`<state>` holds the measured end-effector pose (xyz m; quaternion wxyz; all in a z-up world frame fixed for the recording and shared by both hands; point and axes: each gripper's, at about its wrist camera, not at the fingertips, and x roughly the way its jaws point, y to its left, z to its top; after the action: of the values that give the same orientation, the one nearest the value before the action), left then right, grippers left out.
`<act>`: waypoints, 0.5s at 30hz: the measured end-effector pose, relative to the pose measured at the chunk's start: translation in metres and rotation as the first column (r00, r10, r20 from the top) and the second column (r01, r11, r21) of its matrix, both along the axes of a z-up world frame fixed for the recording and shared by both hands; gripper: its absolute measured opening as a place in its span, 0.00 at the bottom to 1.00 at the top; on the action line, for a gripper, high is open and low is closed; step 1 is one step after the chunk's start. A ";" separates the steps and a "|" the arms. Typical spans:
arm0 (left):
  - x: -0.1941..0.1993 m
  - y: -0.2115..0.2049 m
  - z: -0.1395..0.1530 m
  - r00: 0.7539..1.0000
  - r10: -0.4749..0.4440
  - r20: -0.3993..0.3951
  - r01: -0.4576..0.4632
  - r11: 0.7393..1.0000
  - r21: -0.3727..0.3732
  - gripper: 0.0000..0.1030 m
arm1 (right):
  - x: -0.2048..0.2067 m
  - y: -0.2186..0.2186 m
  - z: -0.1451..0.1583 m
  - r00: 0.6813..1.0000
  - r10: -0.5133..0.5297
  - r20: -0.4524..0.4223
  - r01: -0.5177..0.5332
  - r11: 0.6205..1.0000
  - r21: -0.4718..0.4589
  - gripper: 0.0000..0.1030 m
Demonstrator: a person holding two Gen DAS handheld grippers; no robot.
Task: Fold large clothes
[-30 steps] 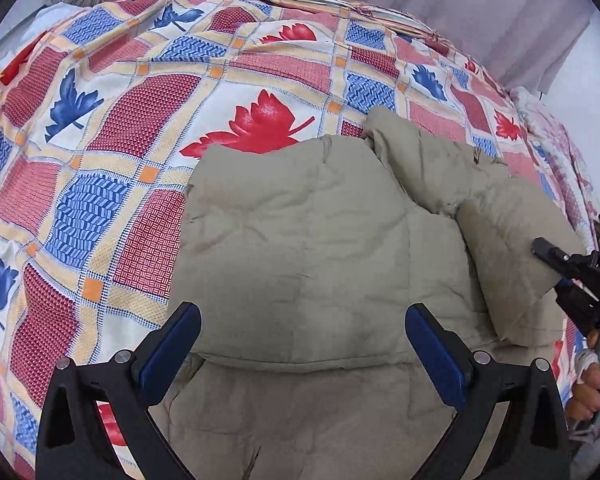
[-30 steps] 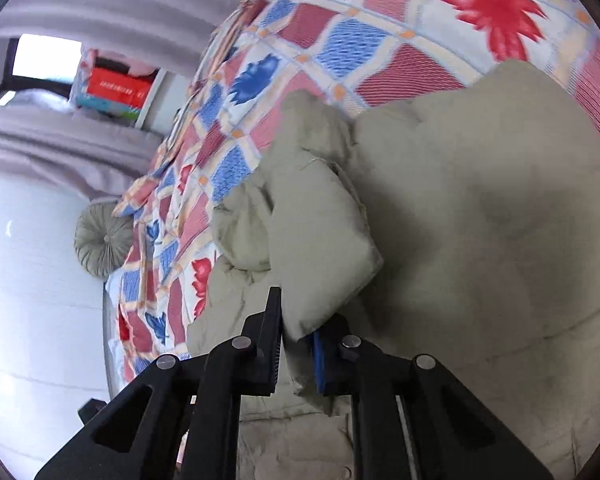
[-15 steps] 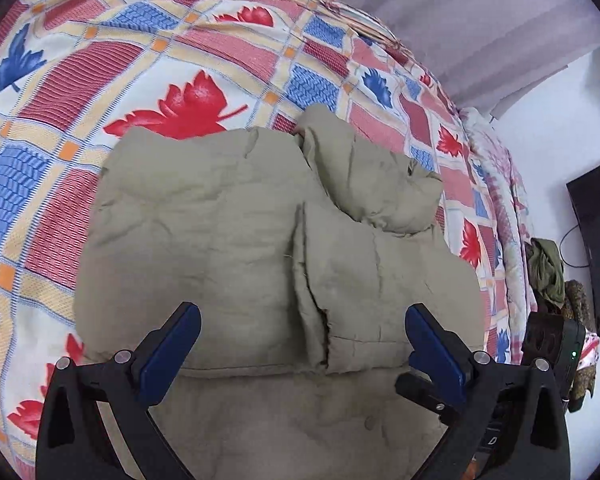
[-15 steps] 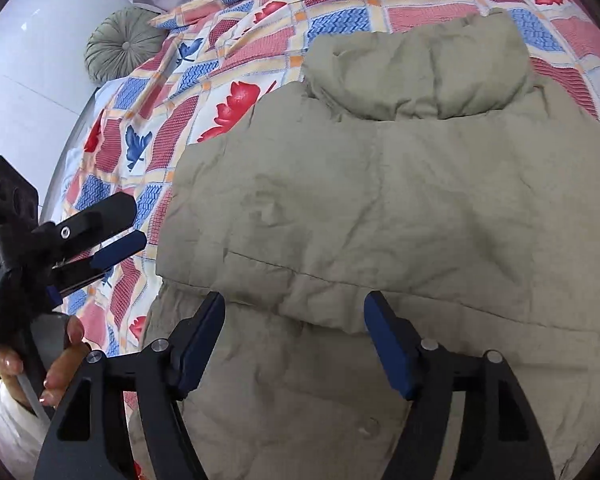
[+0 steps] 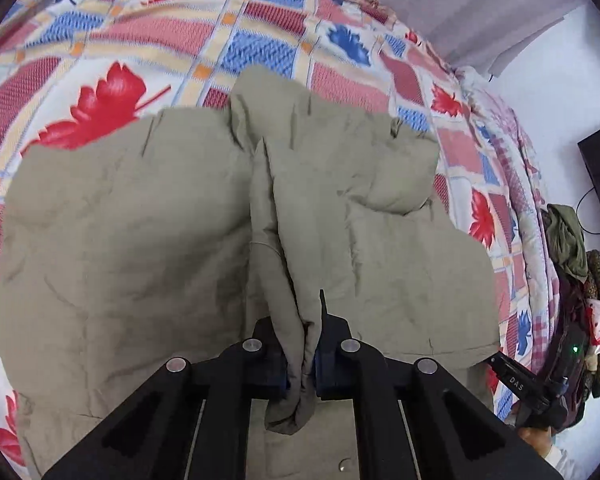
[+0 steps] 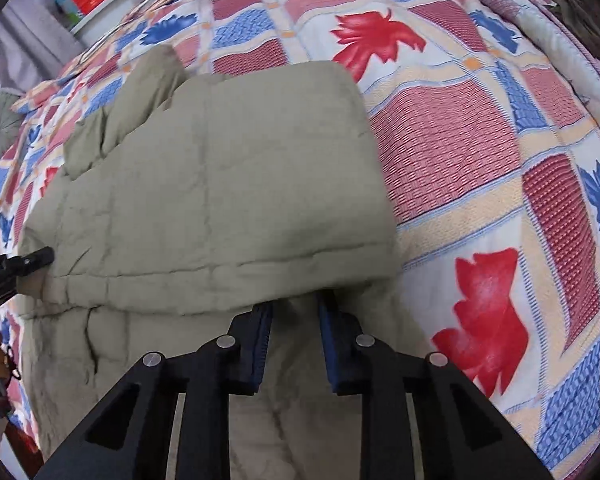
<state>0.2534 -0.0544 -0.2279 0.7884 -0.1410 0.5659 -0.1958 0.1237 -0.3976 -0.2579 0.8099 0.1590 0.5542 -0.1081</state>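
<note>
Left gripper (image 5: 302,354), bottom centre of its frame, pinches a raised fold of the tan jacket (image 5: 140,240). Right gripper (image 6: 294,344), at bottom centre, has its fingers narrowly parted at the jacket's folded edge. Beyond, the jacket covers a patterned quilt (image 6: 460,120) filling the upper frame.

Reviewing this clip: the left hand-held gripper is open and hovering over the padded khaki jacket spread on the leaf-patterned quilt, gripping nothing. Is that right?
Not quite. In the left wrist view the left hand-held gripper is shut on a raised fold of the padded khaki jacket, with fabric pinched between its blue pads. The jacket does lie spread on the leaf-patterned quilt.
</note>
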 end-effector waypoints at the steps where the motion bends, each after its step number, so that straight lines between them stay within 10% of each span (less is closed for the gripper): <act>1: 0.002 0.003 0.006 1.000 0.003 0.020 -0.003 1.000 0.011 0.10 | 0.004 -0.004 0.003 1.000 -0.002 0.014 0.003 0.999 -0.035 0.22; 9: -0.005 0.032 -0.049 0.997 0.035 -0.068 -0.025 0.990 0.135 0.10 | 0.025 -0.006 -0.015 1.000 0.012 0.002 -0.012 0.994 -0.112 0.21; 15: -0.014 0.060 -0.036 0.994 0.107 -0.028 -0.099 0.975 0.200 0.10 | 0.021 -0.005 -0.025 1.000 0.000 0.003 0.001 0.996 -0.090 0.20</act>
<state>0.2399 0.0055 -0.2644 0.7967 -0.0947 0.5894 -0.0947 0.1445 -0.4031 -0.2830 0.8172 0.1225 0.5473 -0.1330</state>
